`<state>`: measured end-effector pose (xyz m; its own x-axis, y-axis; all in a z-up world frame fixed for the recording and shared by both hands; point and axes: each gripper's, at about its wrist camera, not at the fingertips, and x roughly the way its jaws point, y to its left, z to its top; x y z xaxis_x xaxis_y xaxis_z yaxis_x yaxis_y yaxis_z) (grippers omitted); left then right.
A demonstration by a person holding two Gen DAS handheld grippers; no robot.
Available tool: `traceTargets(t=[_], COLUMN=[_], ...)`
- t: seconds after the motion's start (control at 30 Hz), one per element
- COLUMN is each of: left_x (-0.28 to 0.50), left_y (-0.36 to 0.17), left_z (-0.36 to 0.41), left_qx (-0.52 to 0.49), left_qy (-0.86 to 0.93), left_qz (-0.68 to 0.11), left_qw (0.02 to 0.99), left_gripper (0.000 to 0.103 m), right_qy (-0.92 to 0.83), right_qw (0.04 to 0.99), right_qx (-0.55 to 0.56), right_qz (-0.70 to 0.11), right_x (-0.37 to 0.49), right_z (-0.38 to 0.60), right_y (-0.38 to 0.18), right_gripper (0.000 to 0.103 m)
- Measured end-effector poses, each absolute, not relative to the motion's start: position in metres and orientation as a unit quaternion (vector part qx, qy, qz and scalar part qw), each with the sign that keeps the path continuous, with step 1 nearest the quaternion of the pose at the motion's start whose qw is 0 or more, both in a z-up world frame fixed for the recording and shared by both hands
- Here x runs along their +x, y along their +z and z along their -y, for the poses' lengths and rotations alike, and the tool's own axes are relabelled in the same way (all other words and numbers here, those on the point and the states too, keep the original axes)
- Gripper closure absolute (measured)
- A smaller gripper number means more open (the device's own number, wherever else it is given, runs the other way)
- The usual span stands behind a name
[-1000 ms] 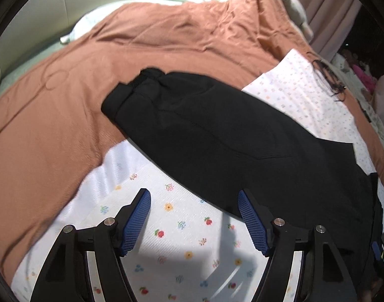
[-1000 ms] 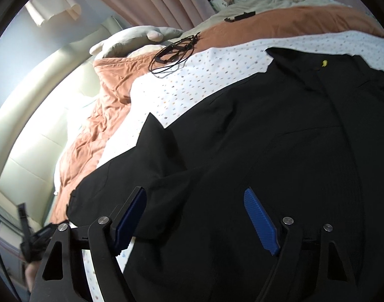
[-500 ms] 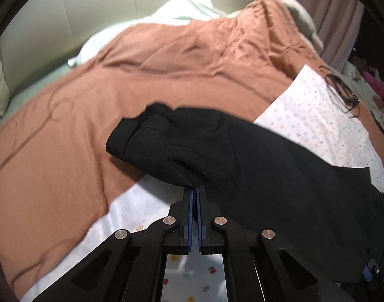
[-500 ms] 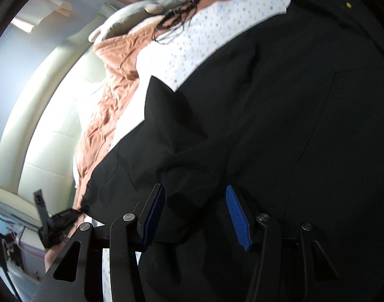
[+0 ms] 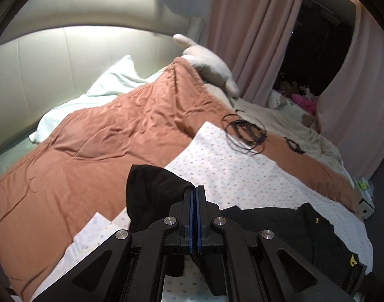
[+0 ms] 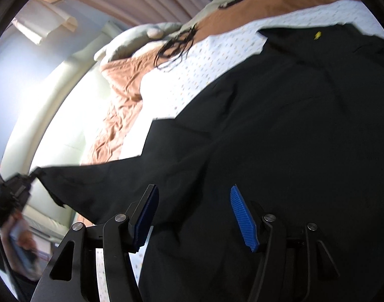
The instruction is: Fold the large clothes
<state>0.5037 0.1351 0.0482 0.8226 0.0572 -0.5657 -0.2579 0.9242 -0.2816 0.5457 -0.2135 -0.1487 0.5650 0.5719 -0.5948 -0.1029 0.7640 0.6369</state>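
**Sleeve lifted for the first fold of the black garment**

The black garment (image 6: 280,130) is spread on the bed, over a white dotted sheet (image 5: 232,166) that covers a rust-coloured quilt (image 5: 96,146). Most of it lies flat in the near right part of the bed. One end, seemingly a sleeve (image 5: 151,191), is raised off the sheet at the near left.

The left tongs (image 5: 194,193) are fully closed, and the sleeve fabric is pinched at their tips and hangs to the left of them. In the right wrist view the same tongs (image 6: 20,188) are seen at the far left, with the cloth drawn out to a point towards them.

For a clean fold, the sleeve would best be carried across to the right and laid over the garment's body, the cloth being kept lightly taut so that no crease is trapped. The pinch looks shallow, near the fabric's edge, so a jerk could pull it free. The body should be kept from sliding on the sheet while the sleeve is drawn over.

The right tongs (image 6: 194,216) are partly open and opening further. They are held low over the garment's middle and angled downward. Black cloth lies beneath and between the pads (image 6: 242,219), but nothing is gripped. The left tongs are held higher, also tilted downward, facing the headboard (image 5: 53,65) and curtains (image 5: 252,32).
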Motion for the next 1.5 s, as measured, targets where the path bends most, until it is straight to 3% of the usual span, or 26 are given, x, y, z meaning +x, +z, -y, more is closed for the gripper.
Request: traceTargets(t=[0.3,0.8,1.17,1.5], left_x=[0.491,0.49,0.518,0.554], left_y=[0.115,0.149,0.106,0.057], left_z=[-0.04,0.094,0.21,0.271], left_qx=[-0.146,-0.088,-0.045,-0.055], left_qy=[-0.007,-0.117,-0.181,-0.235], left_qz=[-0.253,-0.257,-0.299,-0.347], left_qw=[0.956,0.955,0.936,0.906], left_gripper=[0.102,0.102,0.102,0.102], right_qy=[0.163,0.108,0.077,0.015], right_qw=[0.881,0.878,0.859,0.815], right_qx=[0.281,0.318,0.4,0.482], right_qz=[-0.345,-0.341,-0.312,-0.32], right_x=[0.489,0.436,0.441,0.45], right_z=[0.269,0.356,0.418,0.474], right_y=[-0.094,-0.107,-0.119,-0.153], right_gripper=[0.033,0.033,0.033,0.033])
